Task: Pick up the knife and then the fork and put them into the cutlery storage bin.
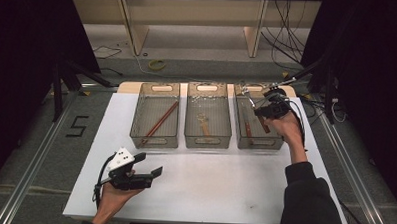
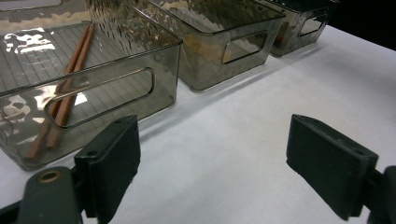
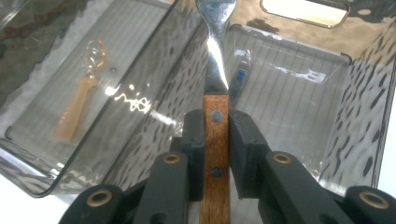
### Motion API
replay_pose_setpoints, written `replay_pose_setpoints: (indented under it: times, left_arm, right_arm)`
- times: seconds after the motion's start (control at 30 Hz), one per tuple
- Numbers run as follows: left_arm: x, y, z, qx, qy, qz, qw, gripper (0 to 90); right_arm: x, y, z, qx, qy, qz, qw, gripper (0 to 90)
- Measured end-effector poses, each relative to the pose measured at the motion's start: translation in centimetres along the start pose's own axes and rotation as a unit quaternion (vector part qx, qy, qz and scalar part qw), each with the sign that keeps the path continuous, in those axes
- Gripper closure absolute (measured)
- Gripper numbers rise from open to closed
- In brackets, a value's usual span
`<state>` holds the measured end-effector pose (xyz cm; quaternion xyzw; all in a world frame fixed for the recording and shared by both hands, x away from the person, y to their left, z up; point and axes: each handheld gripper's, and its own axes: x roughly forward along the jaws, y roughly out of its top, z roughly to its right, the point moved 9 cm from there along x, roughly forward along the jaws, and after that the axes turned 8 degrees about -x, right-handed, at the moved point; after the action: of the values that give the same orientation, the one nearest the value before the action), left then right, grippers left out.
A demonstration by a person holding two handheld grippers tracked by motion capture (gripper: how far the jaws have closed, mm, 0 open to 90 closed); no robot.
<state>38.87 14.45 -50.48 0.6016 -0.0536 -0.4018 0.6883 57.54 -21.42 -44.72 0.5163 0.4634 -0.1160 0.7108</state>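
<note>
Across the white tabletop (image 1: 224,188) in the high view, three smoky translucent plastic bins stand in a row at the far edge: the left bin (image 1: 155,115) holds a pair of reddish wooden chopsticks (image 1: 160,122) lying diagonally, the middle bin (image 1: 208,115) a pale wooden-handled utensil (image 1: 204,125), and the right bin (image 1: 257,119) a wooden-handled piece with the right gripper (image 1: 264,112) reaching into it. The left gripper (image 1: 149,166) hangs over bare table near the front, well apart from the bins.

Seen from the left gripper view, that tool's black jaws stand wide apart with nothing between them; the chopsticks (image 2: 65,88) show through the nearest bin's wall (image 2: 93,93).

Looking along the right gripper (image 3: 218,135) in its own view, the jaws are closed tight on the brown riveted wooden handle of a steel utensil (image 3: 215,84), its shiny neck rising over the right bin's ribbed floor (image 3: 299,93). Its head is cut off at the top edge, so I cannot tell whether it is a fork or spoon.

The piece looks stiff and fairly light; the flat wooden handle probably gives a surer hold than the slick metal neck. The grip itself is plain from the right gripper view, while the high view alone lays out all three bins together.
</note>
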Motion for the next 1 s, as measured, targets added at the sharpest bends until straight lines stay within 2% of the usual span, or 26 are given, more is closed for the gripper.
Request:
replay_pose_setpoints:
  times: [0.4, 1.0]
  left_arm:
    - [0.0, 0.0, 0.0, 0.001, 0.000, 0.000, 1.0000, 17.0]
    - [0.0, 0.0, 0.0, 0.000, 0.000, 0.000, 1.0000, 17.0]
  right_arm:
    - [1.1, -0.7, 0.1, -0.004, -0.004, -0.021, 0.9998, 77.8]
    - [2.2, -2.3, 0.3, 0.009, -0.006, -0.049, 0.9987, 77.7]
